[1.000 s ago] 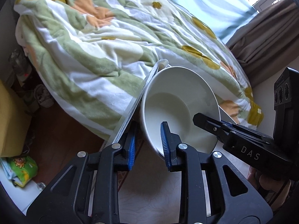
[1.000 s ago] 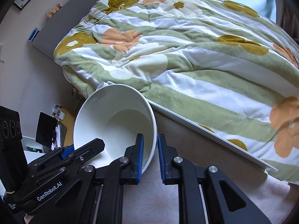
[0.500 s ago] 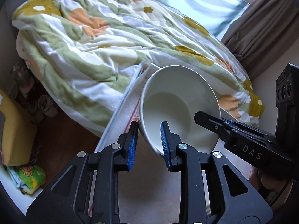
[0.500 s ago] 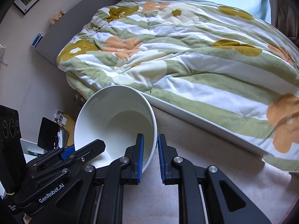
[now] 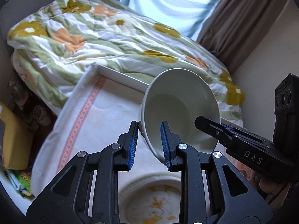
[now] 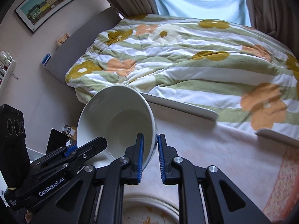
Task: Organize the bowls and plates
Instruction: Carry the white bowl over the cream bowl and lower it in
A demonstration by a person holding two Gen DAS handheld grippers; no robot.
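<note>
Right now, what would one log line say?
left tool: shut on white bowl rim | right tool: shut on opposite rim | bowl: lifted, tilted | below: floral plate on tablecloth

Two wrist fisheyes, close in, facing the bed across the cloth-covered table

The left wrist view looks forward along its fingers (image 5: 166, 145), very near the white bowl (image 5: 179, 108) whose rim sits between them; the right wrist view does likewise from the opposite side, its fingers (image 6: 139, 158) at the bowl's other rim; both share the bowl, the plate (image 5: 153, 199) below the fingers, the tablecloth (image 5: 104, 115), the floral duvet (image 5: 97, 43) beyond the fingertips, and each other's gripper.
</note>
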